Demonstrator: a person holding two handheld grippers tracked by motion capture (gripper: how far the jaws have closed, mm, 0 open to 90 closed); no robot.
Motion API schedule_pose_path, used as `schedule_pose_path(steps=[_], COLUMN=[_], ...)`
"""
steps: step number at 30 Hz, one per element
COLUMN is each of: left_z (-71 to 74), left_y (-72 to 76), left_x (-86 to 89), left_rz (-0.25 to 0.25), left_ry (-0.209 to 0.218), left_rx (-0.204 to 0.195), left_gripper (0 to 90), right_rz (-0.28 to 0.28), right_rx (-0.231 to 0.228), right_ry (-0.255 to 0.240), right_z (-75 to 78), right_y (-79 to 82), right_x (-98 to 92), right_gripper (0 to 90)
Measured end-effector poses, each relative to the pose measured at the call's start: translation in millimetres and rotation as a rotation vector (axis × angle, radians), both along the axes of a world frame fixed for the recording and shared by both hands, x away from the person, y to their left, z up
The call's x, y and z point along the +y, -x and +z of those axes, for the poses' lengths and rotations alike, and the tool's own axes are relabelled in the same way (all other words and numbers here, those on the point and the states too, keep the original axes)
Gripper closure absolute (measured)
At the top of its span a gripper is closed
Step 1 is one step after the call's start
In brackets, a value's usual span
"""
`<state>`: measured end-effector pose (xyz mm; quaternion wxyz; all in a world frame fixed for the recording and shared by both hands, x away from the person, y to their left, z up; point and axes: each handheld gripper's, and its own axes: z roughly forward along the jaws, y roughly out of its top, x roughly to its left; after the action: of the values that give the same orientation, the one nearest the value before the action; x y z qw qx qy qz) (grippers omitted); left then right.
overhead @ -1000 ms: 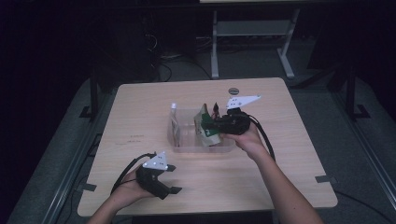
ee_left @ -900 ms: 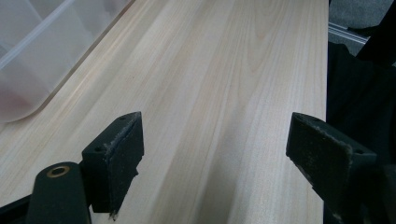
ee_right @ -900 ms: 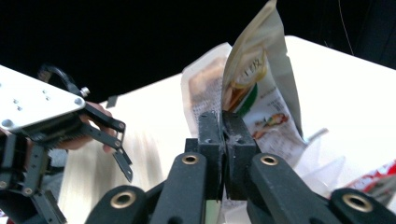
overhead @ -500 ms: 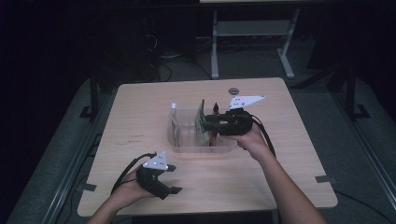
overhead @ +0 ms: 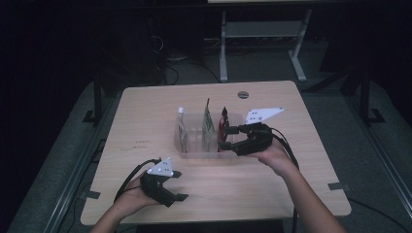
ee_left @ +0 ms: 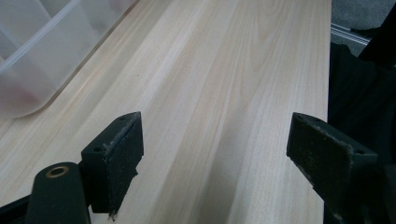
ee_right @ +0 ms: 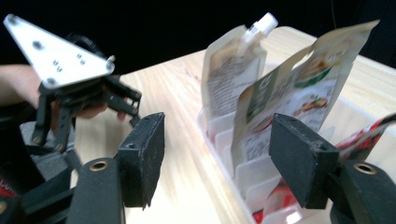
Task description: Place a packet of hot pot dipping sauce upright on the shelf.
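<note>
Standing upright in clear divider bin [overhead: 194,151]: spouted pouch [overhead: 181,131], green pouch [overhead: 208,127], red pouch [overhead: 223,127]. Right gripper [overhead: 224,138] beside red pouch, jaws just opening, nothing gripped. Left gripper [overhead: 179,185] wide open, empty, idle near table [overhead: 301,160] edge. Filing looks complete.

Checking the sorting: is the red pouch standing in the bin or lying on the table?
Standing in the bin: the red pouch sits upright in a slot beside the green pouch.

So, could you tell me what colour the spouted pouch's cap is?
White; the cap shows best in the right gripper view.
</note>
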<state>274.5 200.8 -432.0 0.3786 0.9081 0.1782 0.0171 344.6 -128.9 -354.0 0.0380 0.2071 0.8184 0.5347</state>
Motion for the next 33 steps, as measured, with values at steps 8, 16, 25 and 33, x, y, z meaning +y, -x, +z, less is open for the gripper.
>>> schedule_pose_path(steps=[8, 16, 25, 33], left_z=[0.3, -0.4, -0.9, -3.1], left_y=[3.0, 1.8, 1.2, -1.2], left_x=[4.5, 5.0, 8.5, 12.3], left_rz=[0.029, 0.027, 0.023, 0.035], left_ry=[0.007, 0.004, -0.013, -0.039], left_rx=[0.006, 0.004, 0.008, 0.003], left_gripper=[18.4, 18.4, 18.4, 18.4], right_rz=[-0.014, -0.018, -0.066, -0.101], right_rx=[0.01, 0.024, 0.061, 0.077], right_ry=[0.054, 0.108, 0.107, 0.175], right_z=[-12.8, -31.9, -46.3, -67.1], right_y=[16.7, 32.3, 42.7, 41.9], right_x=[-9.2, -22.1, -45.3, -62.0], right_gripper=[32.0, 30.8, 30.1, 28.0])
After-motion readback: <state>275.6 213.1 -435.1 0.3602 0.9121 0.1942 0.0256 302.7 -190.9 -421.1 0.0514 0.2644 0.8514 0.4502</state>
